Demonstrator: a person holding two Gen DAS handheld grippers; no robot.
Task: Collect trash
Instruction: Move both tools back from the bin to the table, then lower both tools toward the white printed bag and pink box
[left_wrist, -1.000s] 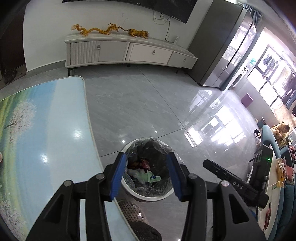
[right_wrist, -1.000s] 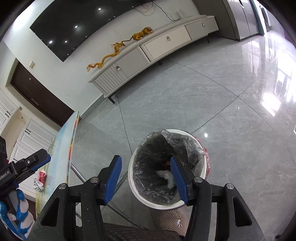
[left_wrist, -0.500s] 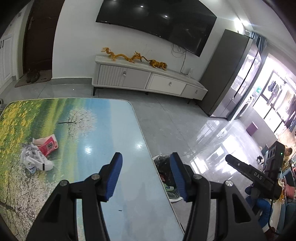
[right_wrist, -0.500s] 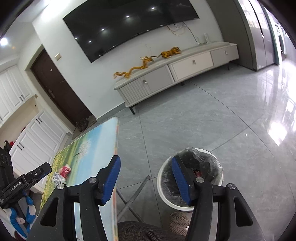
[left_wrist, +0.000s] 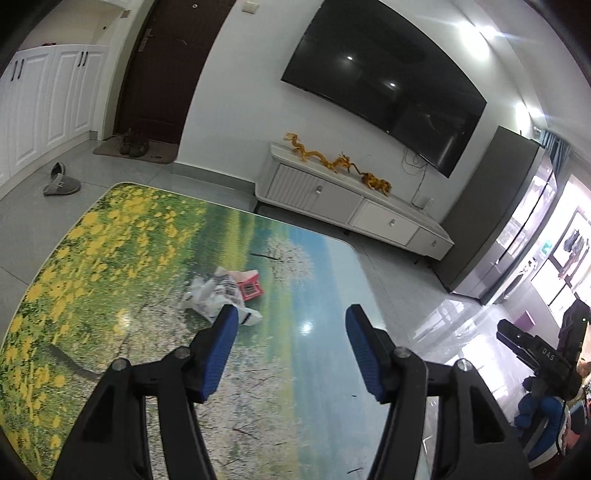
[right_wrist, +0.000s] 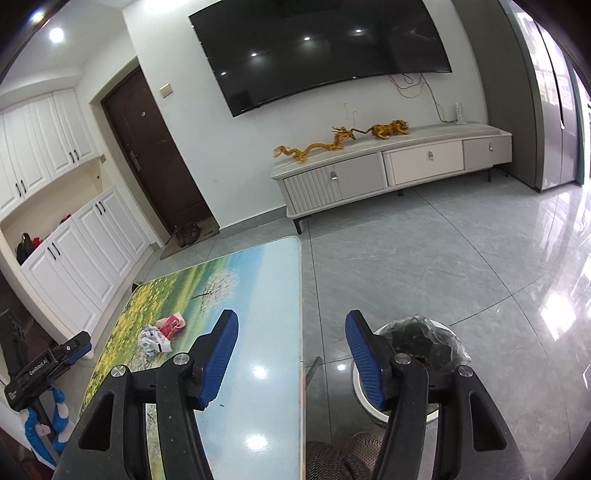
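Note:
A crumpled white wrapper (left_wrist: 216, 297) and a red carton (left_wrist: 250, 286) lie together on the flower-print table (left_wrist: 110, 258). My left gripper (left_wrist: 290, 345) is open and empty, above the table, just right of and nearer than the trash. In the right wrist view the same wrapper (right_wrist: 153, 339) and carton (right_wrist: 171, 324) lie at the table's left. My right gripper (right_wrist: 291, 349) is open and empty over the table's right edge. The white bin with a black liner (right_wrist: 424, 339) stands on the floor to the right, partly behind my right finger.
The other hand-held gripper shows at the right of the left wrist view (left_wrist: 535, 354) and at the left of the right wrist view (right_wrist: 44, 365). A TV cabinet (right_wrist: 388, 170) stands along the far wall. A slipper (left_wrist: 61, 182) lies on the floor.
Both grippers have swung up and left, away from over the bin toward the table. The trash on the table has come into view. Both stay open and empty.

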